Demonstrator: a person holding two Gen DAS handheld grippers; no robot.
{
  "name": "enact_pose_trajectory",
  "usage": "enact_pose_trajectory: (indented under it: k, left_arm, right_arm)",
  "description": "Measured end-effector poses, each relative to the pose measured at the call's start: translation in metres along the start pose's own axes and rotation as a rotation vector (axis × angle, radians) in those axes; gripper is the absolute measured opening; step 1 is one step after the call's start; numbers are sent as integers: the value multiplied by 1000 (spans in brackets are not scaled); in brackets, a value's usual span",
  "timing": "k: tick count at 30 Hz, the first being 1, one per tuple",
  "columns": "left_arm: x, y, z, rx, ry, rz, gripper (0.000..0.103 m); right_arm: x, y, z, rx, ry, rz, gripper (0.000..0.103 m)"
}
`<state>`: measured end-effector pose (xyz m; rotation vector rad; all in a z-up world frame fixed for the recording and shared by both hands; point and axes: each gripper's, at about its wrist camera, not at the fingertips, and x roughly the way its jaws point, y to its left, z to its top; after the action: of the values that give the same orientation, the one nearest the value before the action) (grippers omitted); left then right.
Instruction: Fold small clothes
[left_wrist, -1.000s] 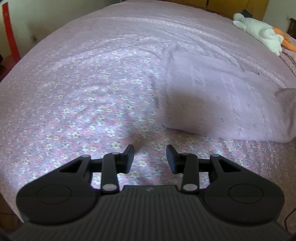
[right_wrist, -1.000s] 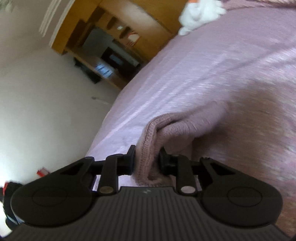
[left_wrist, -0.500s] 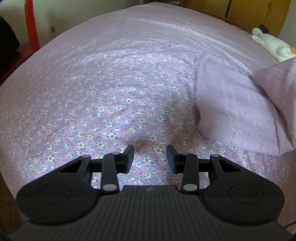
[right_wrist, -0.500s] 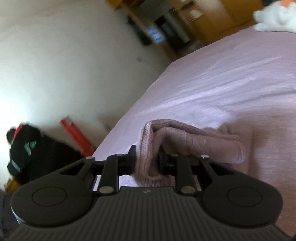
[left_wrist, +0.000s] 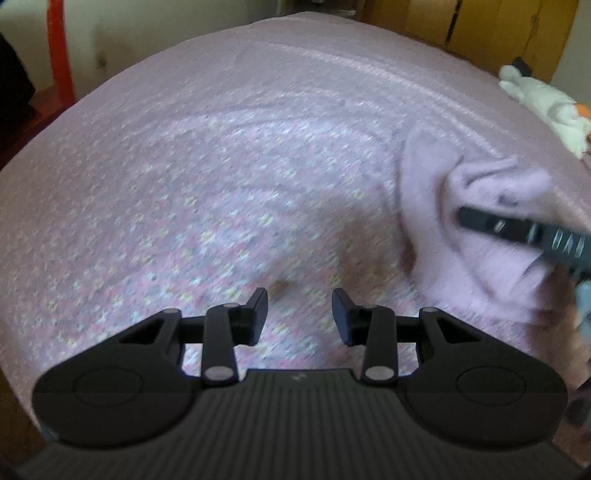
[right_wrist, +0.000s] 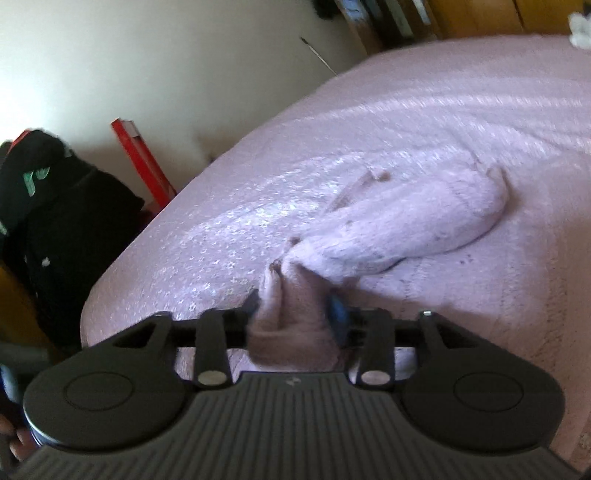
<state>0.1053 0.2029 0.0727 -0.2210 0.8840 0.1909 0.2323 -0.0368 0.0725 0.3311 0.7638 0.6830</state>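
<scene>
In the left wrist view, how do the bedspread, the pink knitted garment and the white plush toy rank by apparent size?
1. Bedspread
2. Pink knitted garment
3. White plush toy, though it lies farther away, so its true size is unsure.

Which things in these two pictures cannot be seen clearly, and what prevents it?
- Pink knit garment: its kind is unclear; bunched and blurred in both views.
- Grip of the right claw: cloth covers the inner pads, right wrist view.
- Right claw's body: cut by the edge and smeared, left wrist view.
- White plush toy: blurred and cut by the edge.
</scene>
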Motion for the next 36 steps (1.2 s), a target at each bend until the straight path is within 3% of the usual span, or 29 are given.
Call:
enact_pose_trajectory:
  k: [4,8,11,12,18,25,32,33,34,35,36]
  left_arm:
    - [-7,-14,20,28,-48,-74,40]
    - [-10,-39,39,119,-101,-125,41]
    - [-8,-62,48,194,-124,-150,62]
    - [-6,-71,50,225,-133,-166,65]
    - [17,-116,53,389,-114,-224,65]
    - [54,-157,53,511,-125,-180,65]
    - [78,-169,57,478,-149,-234,65]
    - [80,-171,57,474,-153,-226,61]
    - [84,-171,58,466,-155,-212,47]
    - [86,-170,60,456,-146,-202,17]
    - [84,-166,64,418,-146,-200,18]
  right_arm:
    - [-15,11,-2,-29,1,-7,64]
    - [-54,10,-5,-29,-71,-11,73]
    - [-88,0,-9,9,-138,-47,80]
    - [-99,-6,-10,31,-159,-64,82]
    - [-140,-42,-22,140,-242,-189,83]
    - [-149,-68,-43,206,-257,-264,86]
    - [-138,-88,-58,341,-269,-218,91]
    - [-139,-89,-60,346,-269,-217,91]
    - [-138,-88,-60,345,-268,-218,91]
    - [-138,-87,-60,343,-267,-219,91]
    - [-137,-86,-60,340,-265,-216,91]
